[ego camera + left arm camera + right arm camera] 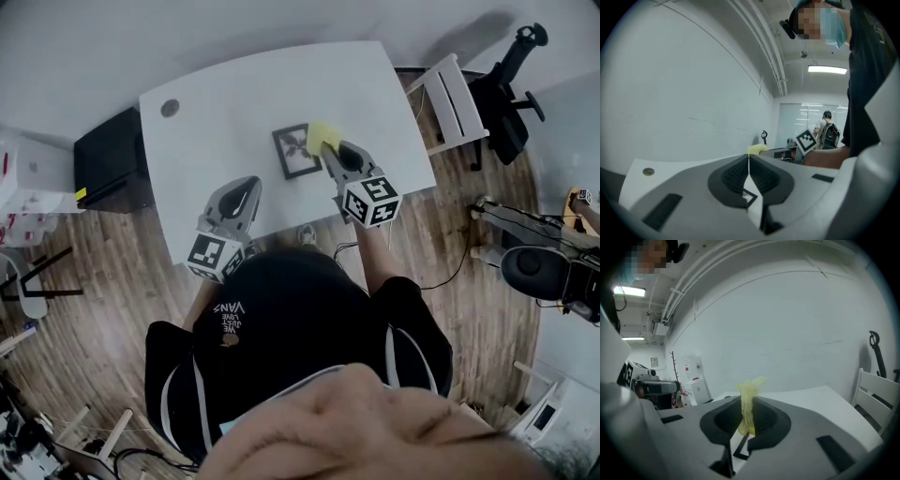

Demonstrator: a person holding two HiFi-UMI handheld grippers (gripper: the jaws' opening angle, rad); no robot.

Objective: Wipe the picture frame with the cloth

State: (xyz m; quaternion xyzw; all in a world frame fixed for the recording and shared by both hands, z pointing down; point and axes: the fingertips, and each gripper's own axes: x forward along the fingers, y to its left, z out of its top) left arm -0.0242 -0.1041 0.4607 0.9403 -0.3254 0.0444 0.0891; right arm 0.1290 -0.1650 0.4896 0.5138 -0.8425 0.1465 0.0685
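Nearest, at the near edge of the table (206, 122): left gripper (246, 190), clenched on nothing, jaws meeting in a thin line. Hovering low, short of the frame, well apart from the cloth.

Next out, to the right: right gripper (331, 152), clamped on the yellow cloth (322, 135). Cloth pinched in a narrow bunch between the pads, a loose tuft standing past the tips. Angled forward and down toward the frame's right side.

Just beyond: frame (296, 150), dark-bordered, flat on the table, mid-surface, slightly skewed. Cloth at its upper right corner, over or against the edge; actual contact not clear from above.

Farther: round grommet (170, 108) near the far left corner; white chair (457, 94) off the right end.

Judged step: start of the wipe, cloth at the frame, no pass visibly made yet.

To do it well:
- Lower enough to flatten the tuft on the frame's face, without touching down the jaw tips.
- Drag in straight, overlapping passes from the right border across to the left.
- Light pressure only: loose frame, smooth top, likely to slide.
- Bring the empty left gripper forward and pin a near corner or the near border.
- Thin-looking hold on the cloth: watch for pull-out on the drag.
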